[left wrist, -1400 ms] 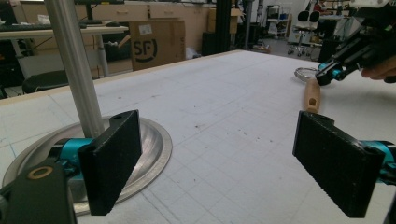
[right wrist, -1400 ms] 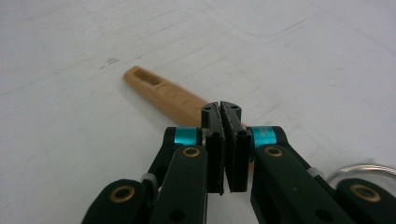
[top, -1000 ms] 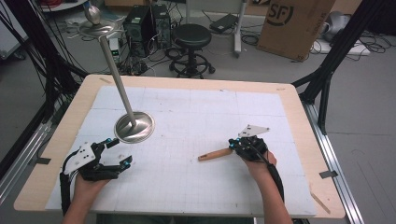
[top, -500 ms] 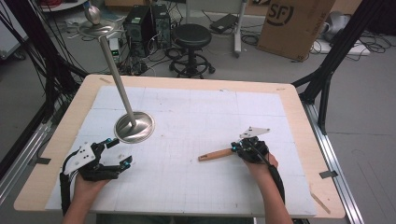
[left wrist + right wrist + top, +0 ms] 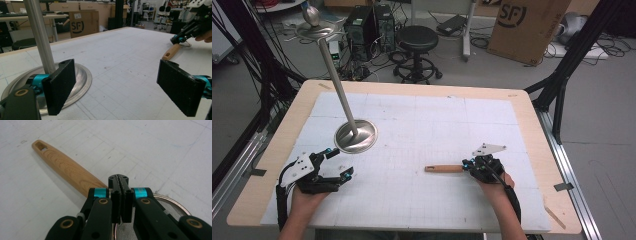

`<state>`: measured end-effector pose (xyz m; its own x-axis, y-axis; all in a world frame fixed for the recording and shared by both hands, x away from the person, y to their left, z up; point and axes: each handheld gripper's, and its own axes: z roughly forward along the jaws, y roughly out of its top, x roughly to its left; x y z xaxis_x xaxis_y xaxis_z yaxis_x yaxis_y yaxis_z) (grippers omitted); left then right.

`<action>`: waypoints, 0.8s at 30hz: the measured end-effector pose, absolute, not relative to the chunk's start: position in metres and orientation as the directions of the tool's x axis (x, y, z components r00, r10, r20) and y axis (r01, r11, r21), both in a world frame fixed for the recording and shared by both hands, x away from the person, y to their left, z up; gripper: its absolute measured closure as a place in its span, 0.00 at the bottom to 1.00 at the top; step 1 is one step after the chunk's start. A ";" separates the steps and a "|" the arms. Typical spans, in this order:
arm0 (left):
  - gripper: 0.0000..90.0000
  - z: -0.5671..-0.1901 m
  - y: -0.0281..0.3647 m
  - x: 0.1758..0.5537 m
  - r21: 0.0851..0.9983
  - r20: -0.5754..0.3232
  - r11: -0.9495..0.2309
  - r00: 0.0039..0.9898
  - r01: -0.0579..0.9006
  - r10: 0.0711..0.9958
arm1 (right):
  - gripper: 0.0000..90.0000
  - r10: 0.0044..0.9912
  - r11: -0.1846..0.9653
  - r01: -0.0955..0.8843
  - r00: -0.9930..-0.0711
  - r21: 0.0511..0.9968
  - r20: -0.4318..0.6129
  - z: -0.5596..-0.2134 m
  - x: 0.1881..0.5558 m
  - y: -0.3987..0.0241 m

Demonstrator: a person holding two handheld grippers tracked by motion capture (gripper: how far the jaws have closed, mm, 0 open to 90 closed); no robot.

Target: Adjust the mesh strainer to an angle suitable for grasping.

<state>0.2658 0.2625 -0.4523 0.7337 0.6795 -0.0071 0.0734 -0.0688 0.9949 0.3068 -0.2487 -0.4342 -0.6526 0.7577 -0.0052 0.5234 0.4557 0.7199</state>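
Fingers (image 5: 119,202) of the right gripper (image 5: 476,165) are pressed together, pad against pad, just above the place where the wooden handle (image 5: 65,169) joins the mesh strainer (image 5: 172,207). Whether they pinch the thin metal neck of the strainer I cannot tell, because the jaws hide it. In the right gripper view the handle runs from the jaws to the upper left of the frame, lying flat on the white gridded mat (image 5: 162,150), and the round metal rim of the strainer shows at the lower right, behind the jaws. In the high view the handle lies in the lower middle of the frame, pointing left from the right gripper.

At the lower left of the high view the left gripper (image 5: 334,165) rests low over the mat with its jaws wide apart and nothing between them. Just above it stands a metal stand (image 5: 356,136) with a round base and a long tilted pole.
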 end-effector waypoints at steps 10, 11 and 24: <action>0.18 -0.452 0.262 0.265 0.995 -0.003 -0.072 0.733 0.071 0.680 | 0.99 0.740 0.476 0.525 -0.673 0.706 0.001 -0.432 0.289 -0.251; 0.18 -0.452 0.262 0.265 0.995 -0.002 -0.073 0.733 0.070 0.680 | 0.99 0.738 0.477 0.526 -0.675 0.703 0.005 -0.432 0.288 -0.251; 0.18 -0.452 0.262 0.265 0.995 -0.004 -0.072 0.732 0.072 0.681 | 0.98 0.659 0.522 0.436 -0.752 0.733 -0.022 -0.415 0.287 -0.217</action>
<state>0.2655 0.2623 -0.4523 0.7325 0.6808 -0.0040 0.0721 -0.0717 0.9948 0.2873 -0.2173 -0.4154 -0.7519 0.6589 -0.0225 0.4355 0.5220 0.7334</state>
